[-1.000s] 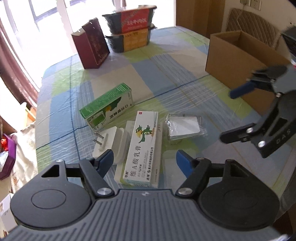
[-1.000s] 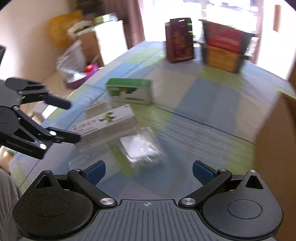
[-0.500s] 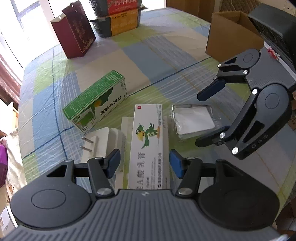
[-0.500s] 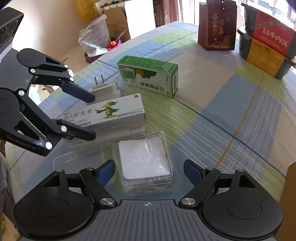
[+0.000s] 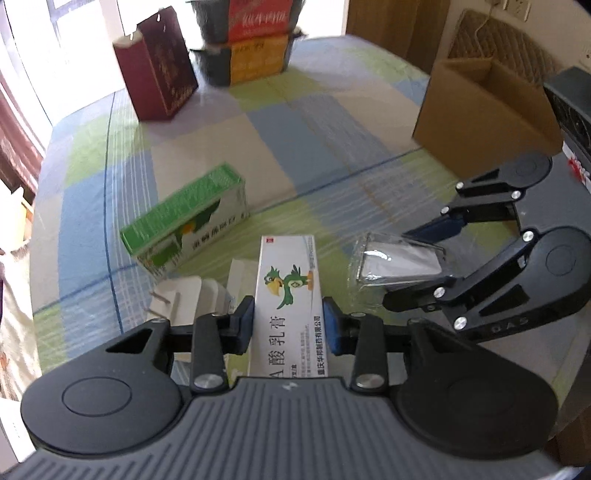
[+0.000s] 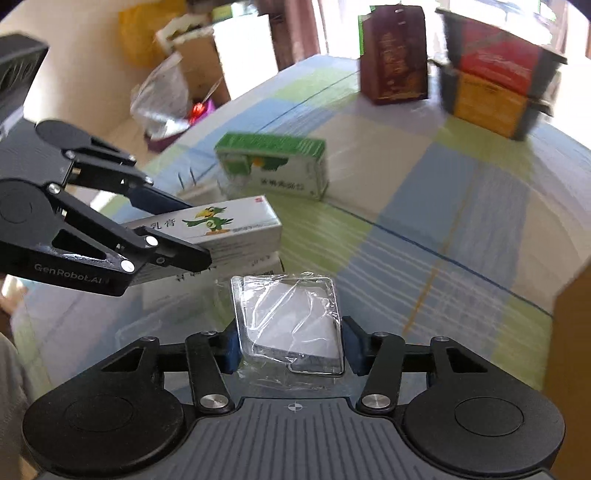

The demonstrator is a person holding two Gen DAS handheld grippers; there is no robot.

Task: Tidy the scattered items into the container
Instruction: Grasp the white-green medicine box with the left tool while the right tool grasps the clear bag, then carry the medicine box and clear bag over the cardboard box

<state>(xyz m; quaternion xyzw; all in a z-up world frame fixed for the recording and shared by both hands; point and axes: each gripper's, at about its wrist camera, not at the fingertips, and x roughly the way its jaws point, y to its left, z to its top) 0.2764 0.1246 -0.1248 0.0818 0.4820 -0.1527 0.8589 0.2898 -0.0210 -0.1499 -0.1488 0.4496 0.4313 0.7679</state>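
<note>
White ointment box (image 5: 288,291) with a green parrot sits clamped in the left hand-held gripper (image 5: 289,323). Beside it, the right hand-held gripper (image 6: 289,349) is clamped on a clear-wrapped white packet (image 6: 291,325) above the checked tabletop (image 6: 461,221).

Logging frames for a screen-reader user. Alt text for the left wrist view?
Left tongs shut on a white parrot box over a checked tablecloth. To the right, the right tongs grip a clear-wrapped packet; a green box and white plug lie left, a cardboard box behind.

Table (image 5: 295,140) under blue-green-cream checked cloth. Bright window (image 5: 66,44) behind, dark red curtain (image 5: 14,140) left. Wicker chair back (image 5: 498,40), wall sockets (image 5: 513,5), cream wall (image 6: 92,55).
</note>
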